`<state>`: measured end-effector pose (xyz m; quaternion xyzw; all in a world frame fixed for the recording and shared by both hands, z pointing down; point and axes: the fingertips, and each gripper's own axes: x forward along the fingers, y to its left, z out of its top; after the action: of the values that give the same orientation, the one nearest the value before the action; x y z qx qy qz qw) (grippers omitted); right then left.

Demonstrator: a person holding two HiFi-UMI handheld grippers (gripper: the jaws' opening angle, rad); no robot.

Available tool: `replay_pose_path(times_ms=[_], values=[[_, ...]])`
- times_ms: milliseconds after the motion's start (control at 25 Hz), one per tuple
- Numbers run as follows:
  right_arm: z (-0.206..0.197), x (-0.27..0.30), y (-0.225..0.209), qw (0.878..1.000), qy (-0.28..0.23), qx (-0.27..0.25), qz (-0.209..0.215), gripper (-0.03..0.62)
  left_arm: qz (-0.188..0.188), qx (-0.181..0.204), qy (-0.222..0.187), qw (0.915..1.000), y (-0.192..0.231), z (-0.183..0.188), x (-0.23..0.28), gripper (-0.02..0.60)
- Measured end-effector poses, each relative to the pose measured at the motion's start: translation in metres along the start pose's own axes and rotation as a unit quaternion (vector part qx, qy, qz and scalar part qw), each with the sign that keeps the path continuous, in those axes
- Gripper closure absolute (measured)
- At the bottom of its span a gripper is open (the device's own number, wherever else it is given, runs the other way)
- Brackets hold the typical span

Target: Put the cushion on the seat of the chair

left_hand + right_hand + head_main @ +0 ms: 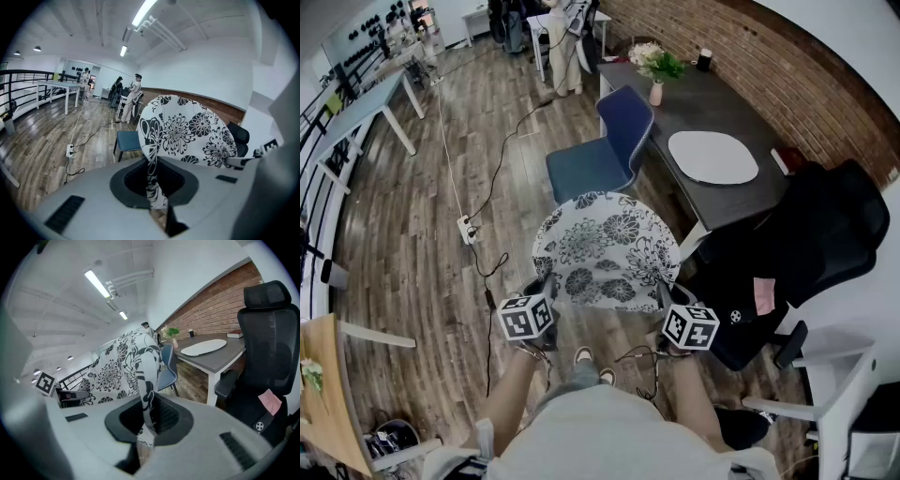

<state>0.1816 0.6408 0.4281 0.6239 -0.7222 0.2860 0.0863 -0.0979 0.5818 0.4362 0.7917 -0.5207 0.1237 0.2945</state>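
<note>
Our left tool (546, 287) and right tool (662, 292) each grip one side of the cushion (605, 248), and much around them is masked. In the head view the marker cubes and the fabric cover the jaw tips. In each gripper view the tool's own grey housing fills the lower half, so we cannot see the pads themselves. The cushion hides the near rim of the seat (586, 169) of the blue chair (609, 150) from above, and it screens most of that chair in both gripper views. The black office chair (811, 234) beside the worktop (759, 108) is too dark to show detail.

The left tool's jaws are pressed nearly together, pinching a fold of the black-and-white floral fabric at the cushion's left edge. The right tool's jaws are clamped the same way on its right edge. The cushion hangs spread between them above the floor (422, 234), just short of the blue chair and not yet on its seat.
</note>
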Motion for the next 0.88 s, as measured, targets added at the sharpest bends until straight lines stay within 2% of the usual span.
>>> replay_pose_path(times_ms=[240, 440, 560, 880], values=[[-0.001, 0.012, 0.0, 1.0, 0.001, -0.001, 0.004, 0.571, -0.011, -0.007, 0.003, 0.9999, 0.005, -0.009, 0.014, 0.56], [0.007, 0.03, 0.009, 1.0, -0.009, 0.006, 0.01, 0.566, -0.01, -0.015, -0.003, 0.9998, 0.023, -0.002, 0.022, 0.56], [0.015, 0.047, 0.03, 1.0, -0.003, 0.002, 0.007, 0.566, -0.014, -0.019, -0.005, 0.9997, 0.044, 0.012, 0.025, 0.56], [0.02, 0.071, 0.053, 1.0, 0.009, 0.008, -0.004, 0.566, -0.022, -0.026, 0.007, 0.9994, 0.078, 0.025, 0.041, 0.561]])
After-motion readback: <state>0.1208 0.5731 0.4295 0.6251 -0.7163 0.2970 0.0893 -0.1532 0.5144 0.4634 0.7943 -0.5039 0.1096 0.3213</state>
